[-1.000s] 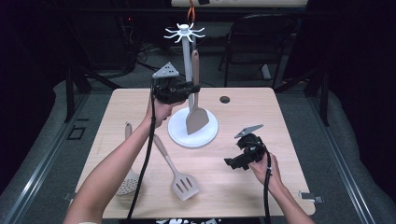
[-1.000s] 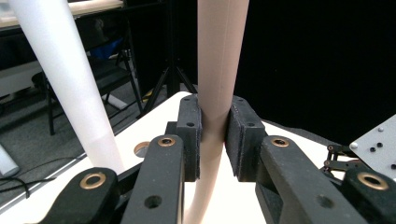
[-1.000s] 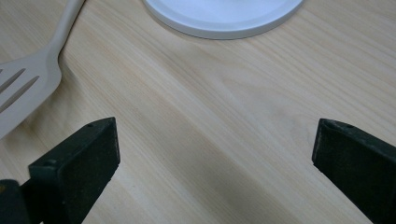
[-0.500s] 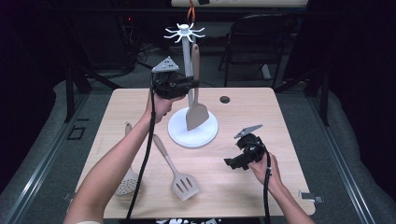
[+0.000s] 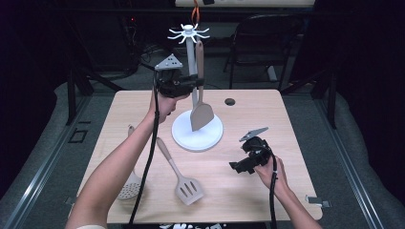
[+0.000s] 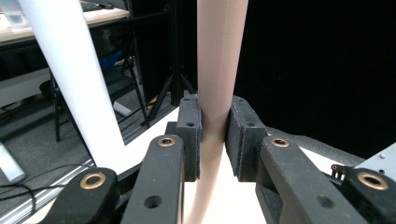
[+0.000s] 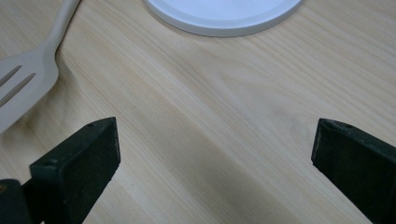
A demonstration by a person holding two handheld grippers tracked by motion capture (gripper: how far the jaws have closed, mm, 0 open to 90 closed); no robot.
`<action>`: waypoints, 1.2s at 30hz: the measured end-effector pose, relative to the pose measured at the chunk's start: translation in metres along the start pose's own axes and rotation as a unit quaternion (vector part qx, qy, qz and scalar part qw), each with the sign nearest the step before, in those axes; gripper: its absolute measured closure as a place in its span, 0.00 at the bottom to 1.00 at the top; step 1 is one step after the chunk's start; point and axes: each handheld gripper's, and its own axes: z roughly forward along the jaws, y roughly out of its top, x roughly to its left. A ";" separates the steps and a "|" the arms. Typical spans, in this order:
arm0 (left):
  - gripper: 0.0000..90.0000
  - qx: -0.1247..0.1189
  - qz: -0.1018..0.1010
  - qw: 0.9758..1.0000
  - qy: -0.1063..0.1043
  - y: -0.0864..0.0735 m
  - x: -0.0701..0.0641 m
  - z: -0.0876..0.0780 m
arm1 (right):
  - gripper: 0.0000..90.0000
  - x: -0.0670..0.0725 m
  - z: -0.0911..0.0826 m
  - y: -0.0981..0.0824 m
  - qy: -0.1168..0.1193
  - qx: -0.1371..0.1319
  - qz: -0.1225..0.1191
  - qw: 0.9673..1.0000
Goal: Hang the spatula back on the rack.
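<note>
Nearest the person, on the pale wooden table [image 5: 286, 114], two utensils are seen lying flat: a beige slotted turner w/ a long handle [image 5: 179, 174], head toward the near edge, and just left of it a round perforated skimmer [image 5: 130, 188], partly covered by the left forearm.

Right of those, the right gripper [image 5: 239, 168] is held low over the table, well apart from the stand. In the right gripper view its black jaws are seen spread wide w/ nothing between them, bare wood below; the white round base [image 7: 224, 16] lies ahead and the slotted turner [image 7: 28, 70] is at left.

Mid-table, the white utensil stand w/ a round base, an upright pole and a ring of hooks on top [image 5: 197, 136] is placed.

The task thing, a beige solid spatula w/ a long straight handle [image 5: 200, 95], is held upright beside the pole: long axis near vertical, flat blade pointing down over the base, handle end up near the hooks [image 5: 189, 33]. Whether the blade touches the base can't be told.

The left gripper [image 5: 198, 85] is raised at the stand's left side, jaws pointing across to the handle. In the left gripper view the pads [image 6: 189, 135] are pressed on the spatula handle [image 6: 219, 70] from both sides, approx. at mid-handle; the handle runs straight up between them, w/ the white pole [image 6: 70, 79] just left.
</note>
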 end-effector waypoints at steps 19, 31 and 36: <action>0.85 -0.004 -0.017 1.000 0.001 -0.001 0.011 0.001 | 0.01 0.000 0.000 0.000 0.000 0.001 0.000 1.000; 0.84 -0.011 -0.045 0.999 -0.001 -0.006 0.017 0.003 | 0.02 0.000 0.001 0.000 0.000 0.004 0.001 1.000; 0.82 -0.017 -0.067 0.998 0.004 -0.009 0.024 0.003 | 0.02 0.000 0.001 0.000 0.001 0.010 -0.005 1.000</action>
